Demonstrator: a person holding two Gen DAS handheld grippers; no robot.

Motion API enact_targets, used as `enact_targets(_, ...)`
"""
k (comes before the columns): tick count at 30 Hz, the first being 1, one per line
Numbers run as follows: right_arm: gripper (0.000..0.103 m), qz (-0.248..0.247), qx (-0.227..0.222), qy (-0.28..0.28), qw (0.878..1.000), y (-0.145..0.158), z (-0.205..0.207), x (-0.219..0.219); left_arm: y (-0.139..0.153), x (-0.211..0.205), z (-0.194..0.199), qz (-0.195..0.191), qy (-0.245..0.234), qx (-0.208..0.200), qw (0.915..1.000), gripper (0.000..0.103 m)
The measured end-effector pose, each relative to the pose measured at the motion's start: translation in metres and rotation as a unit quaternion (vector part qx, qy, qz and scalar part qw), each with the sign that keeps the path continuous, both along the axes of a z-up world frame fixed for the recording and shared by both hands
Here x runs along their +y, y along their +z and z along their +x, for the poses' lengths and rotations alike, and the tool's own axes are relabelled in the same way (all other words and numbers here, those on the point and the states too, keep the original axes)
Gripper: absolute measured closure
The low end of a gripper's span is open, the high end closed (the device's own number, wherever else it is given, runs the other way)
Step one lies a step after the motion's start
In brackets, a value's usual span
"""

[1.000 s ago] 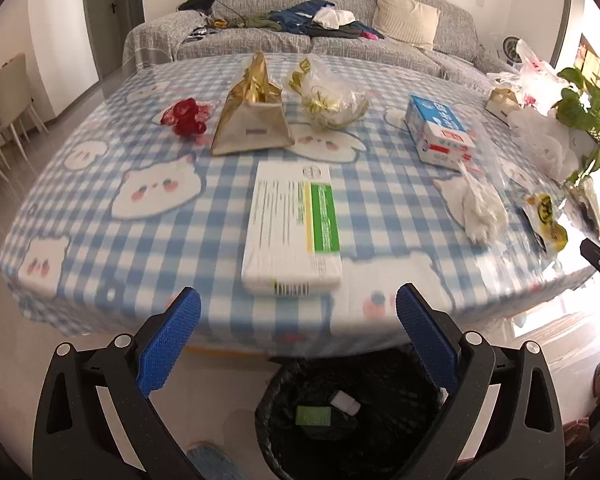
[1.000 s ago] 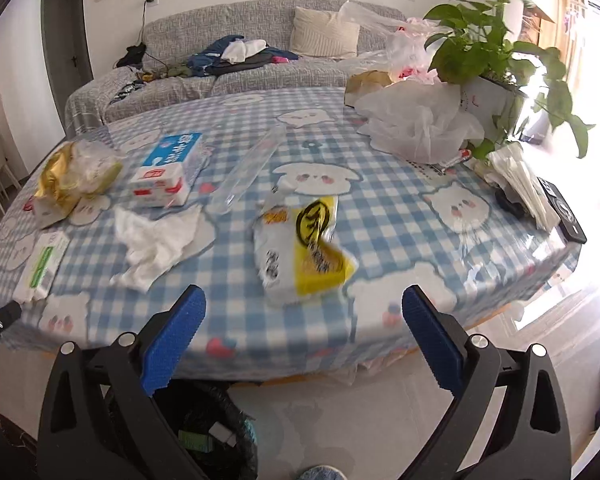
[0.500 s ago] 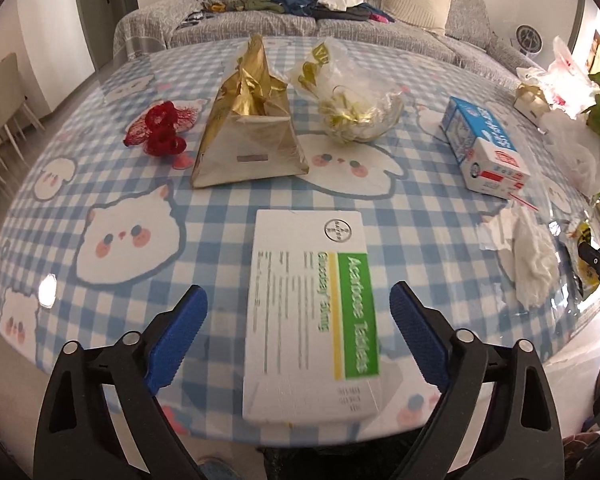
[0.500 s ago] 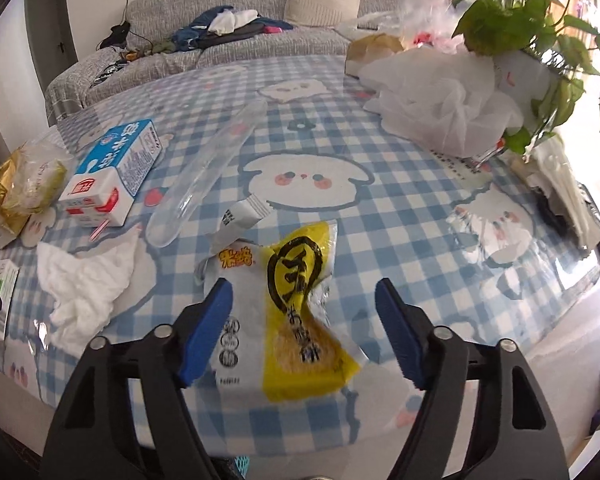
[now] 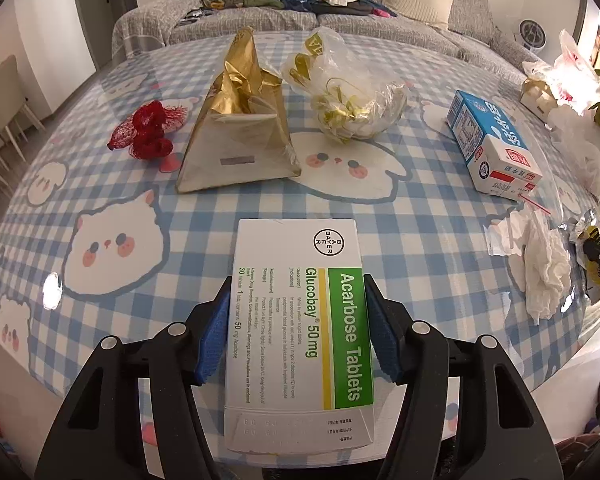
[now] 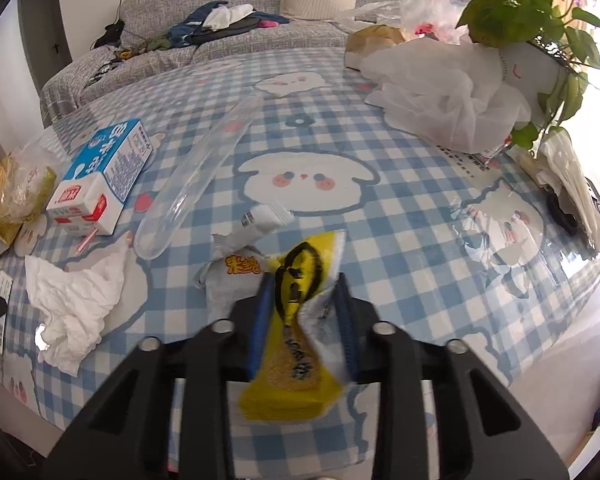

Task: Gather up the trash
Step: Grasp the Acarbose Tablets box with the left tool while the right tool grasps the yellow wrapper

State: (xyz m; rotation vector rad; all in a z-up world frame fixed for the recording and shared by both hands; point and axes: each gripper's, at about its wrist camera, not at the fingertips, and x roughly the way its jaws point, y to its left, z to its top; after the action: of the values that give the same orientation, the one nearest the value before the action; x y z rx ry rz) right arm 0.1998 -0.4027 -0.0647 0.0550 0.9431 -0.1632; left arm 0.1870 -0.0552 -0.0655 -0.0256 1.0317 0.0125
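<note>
A white and green tablet box [image 5: 296,248] lies at the near edge of the blue checked table [image 5: 420,248]. My left gripper [image 5: 297,290] straddles the box, its jaws closing, and the blue pads [image 5: 216,324] touch both long sides. In the right wrist view a yellow and white snack wrapper [image 6: 296,360] is crumpled between the jaws of my right gripper [image 6: 302,284], which are closing and squeezing it. Other litter: a crumpled tissue [image 6: 76,300], a blue milk carton [image 6: 100,176], a gold bag [image 5: 236,132], a clear bag of ribbons [image 5: 352,96] and red netting [image 5: 148,132].
A long clear plastic sleeve [image 6: 196,176] and a small white tube [image 6: 260,216] lie just beyond the wrapper. A potted plant [image 6: 520,12] and white plastic bags [image 6: 440,92] crowd the table's far right. A grey sofa [image 5: 300,16] stands behind the table.
Both grippers came forward and down over the table edge; the bin below dropped out of view. The left jaws narrowed onto the tablet box, and the right jaws narrowed and crumpled the snack wrapper.
</note>
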Motion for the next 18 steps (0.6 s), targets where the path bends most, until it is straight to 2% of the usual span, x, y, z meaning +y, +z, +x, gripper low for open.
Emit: enact_targets(18,0.086,0.007,-0.021,-0.003,1.000,0.011,-0.009,-0.001,0.006,-0.002,-0.011,-0.012,-0.004,0.000,0.9999,0.044)
